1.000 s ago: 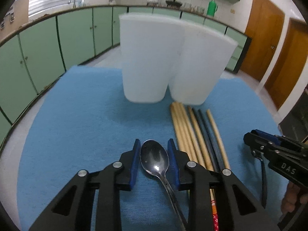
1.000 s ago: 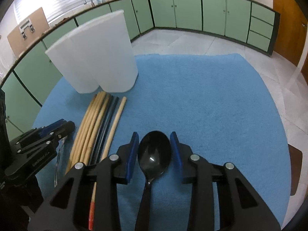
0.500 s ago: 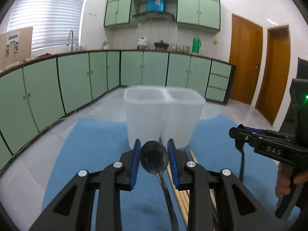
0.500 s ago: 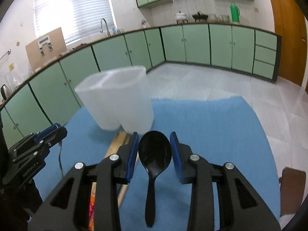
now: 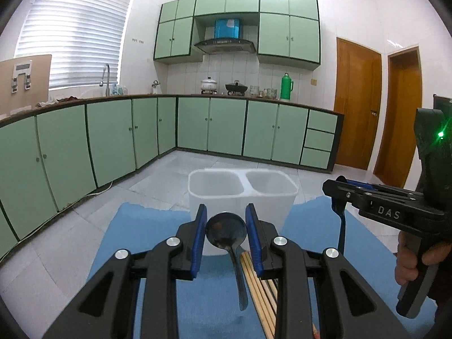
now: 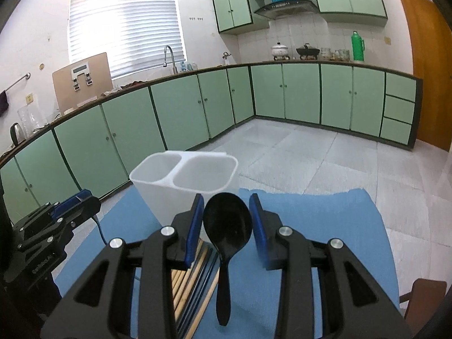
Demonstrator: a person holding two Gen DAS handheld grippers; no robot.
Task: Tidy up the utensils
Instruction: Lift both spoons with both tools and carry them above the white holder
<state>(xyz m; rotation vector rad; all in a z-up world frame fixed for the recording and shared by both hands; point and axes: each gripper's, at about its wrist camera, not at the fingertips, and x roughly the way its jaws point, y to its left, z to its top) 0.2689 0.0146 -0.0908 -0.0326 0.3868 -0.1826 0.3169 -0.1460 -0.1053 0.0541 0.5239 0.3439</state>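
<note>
Basically both grippers were lifted off the blue mat [image 5: 147, 226] with a spoon each. Left gripper [image 5: 225, 233] pinched a metal spoon [image 5: 226, 231] between its blue pads, bowl forward at the fingertips, handle hanging down and back toward the camera. Right gripper [image 6: 226, 221] pinched a black plastic spoon [image 6: 227, 223] the same way, bowl up front, handle drooping below the jaws.

Key relation: the white two-compartment holder [image 5: 241, 195] stood near the mat's far edge, straight ahead of and below both spoon bowls, openings up, both compartments looking empty. From the left wrist view the metal spoon lined up with the divider, slightly nearer the left compartment. From the right wrist view the black spoon sat just in front of the compartment on that picture's right. Neither arm clearly nearer. Spoon long axes ran roughly along the fingers, so each probably needs tipping handle-down to drop in.

Chopsticks [image 5: 261, 291], wood and dark ones, lay on the mat in a bundle in front of the holder, under both grippers, long axis pointing at the holder.

Versus a second ago: both grippers had risen from the mat, views tipped up from looking down at the mat to level, holder rims now seen from slightly above. Grips unchanged; chopsticks unmoved.
</note>
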